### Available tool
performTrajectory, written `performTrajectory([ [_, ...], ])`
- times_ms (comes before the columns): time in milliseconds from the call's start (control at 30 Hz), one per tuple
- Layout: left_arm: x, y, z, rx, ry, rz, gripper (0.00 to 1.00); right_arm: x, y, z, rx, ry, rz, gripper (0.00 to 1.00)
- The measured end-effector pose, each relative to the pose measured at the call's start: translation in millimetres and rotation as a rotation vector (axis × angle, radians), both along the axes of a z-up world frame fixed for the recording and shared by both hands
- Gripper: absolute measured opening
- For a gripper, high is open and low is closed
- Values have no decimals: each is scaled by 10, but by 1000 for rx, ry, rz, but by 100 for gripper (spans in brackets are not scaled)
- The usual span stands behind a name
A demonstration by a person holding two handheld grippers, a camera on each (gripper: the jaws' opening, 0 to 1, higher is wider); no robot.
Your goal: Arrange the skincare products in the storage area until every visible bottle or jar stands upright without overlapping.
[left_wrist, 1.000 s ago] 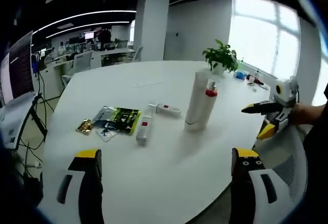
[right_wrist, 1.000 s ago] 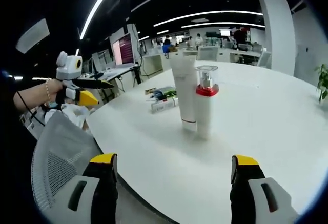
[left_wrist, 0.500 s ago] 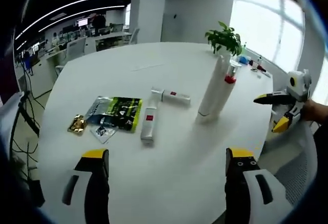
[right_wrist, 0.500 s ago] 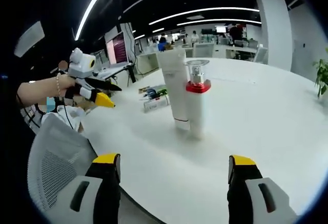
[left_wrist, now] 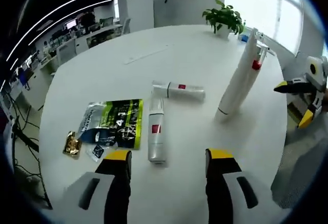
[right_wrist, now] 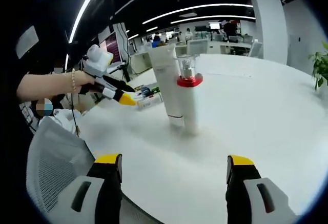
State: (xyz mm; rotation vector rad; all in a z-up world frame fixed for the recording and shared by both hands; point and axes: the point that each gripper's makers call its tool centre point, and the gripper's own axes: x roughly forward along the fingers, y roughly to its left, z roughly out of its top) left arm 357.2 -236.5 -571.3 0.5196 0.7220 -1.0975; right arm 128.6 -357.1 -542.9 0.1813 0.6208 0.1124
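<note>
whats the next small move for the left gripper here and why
Probably lower the open left gripper onto the nearer white tube, which lies flat on the table just ahead of its jaws, then stand it up. A second tube also lies flat; the tall tube and pump bottle already stand upright.

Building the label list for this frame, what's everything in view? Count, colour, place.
tubes, lying: 2, white with red labels, mid table, ends meeting at a right angle
tall tube: 1, white, upright, right of the lying pair
pump bottle: 1, white with red collar and clear cap, upright, close beside the tall tube
sachet: 1, green and silver, flat, left of the lying tubes
small packets: gold one plus a small dark one, by the sachet
plant: 1, green, far table edge
table: 1, white, round
chair: 1, grey mesh, at the near table edge
left gripper: yellow-tipped, open, over the nearer lying tube
right gripper: yellow-tipped, open, facing the upright pair
</note>
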Motion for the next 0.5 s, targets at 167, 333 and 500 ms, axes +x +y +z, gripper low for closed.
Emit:
performTrajectory([
  [167, 61, -85, -105, 40, 0, -18, 46, 3, 47, -25, -16, 16, 29, 87],
  [333, 124, -127, -224, 73, 13, -34, 41, 0, 64, -57, -18, 28, 40, 87],
  [500, 164, -142, -250, 98, 17, -43, 39, 0, 55, -74, -13, 30, 34, 87],
])
